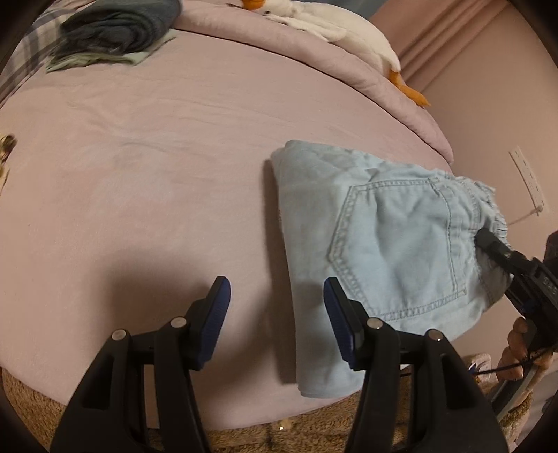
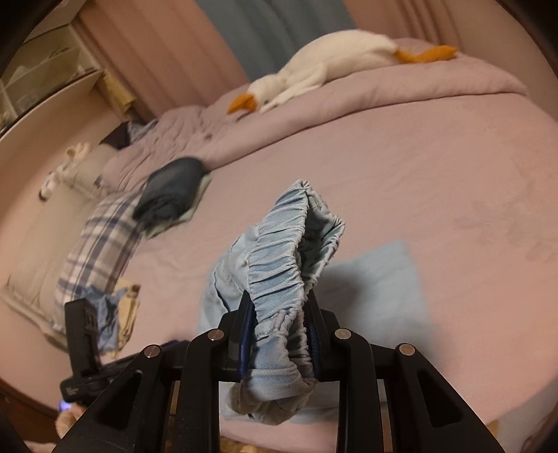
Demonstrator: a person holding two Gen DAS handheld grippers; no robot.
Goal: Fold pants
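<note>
Light-blue denim pants [image 1: 383,237] lie folded on the pink bed sheet [image 1: 139,174], back pocket up, near the bed's front edge. My right gripper [image 2: 279,313] is shut on their gathered elastic waistband [image 2: 282,258] and holds that end up off the sheet. In the left wrist view the right gripper [image 1: 488,244] comes in from the right at the waistband, a hand behind it. My left gripper [image 1: 277,303] stands open above the sheet with nothing between its fingers. Its right finger [image 1: 340,313] is over the pants' left edge.
A pile of dark folded clothes [image 1: 115,31] lies at the far left, next to a plaid pillow [image 2: 101,244]. A white goose plush [image 2: 331,66] rests on the rolled quilt at the back. A brown rug [image 1: 35,411] shows below the bed's front edge.
</note>
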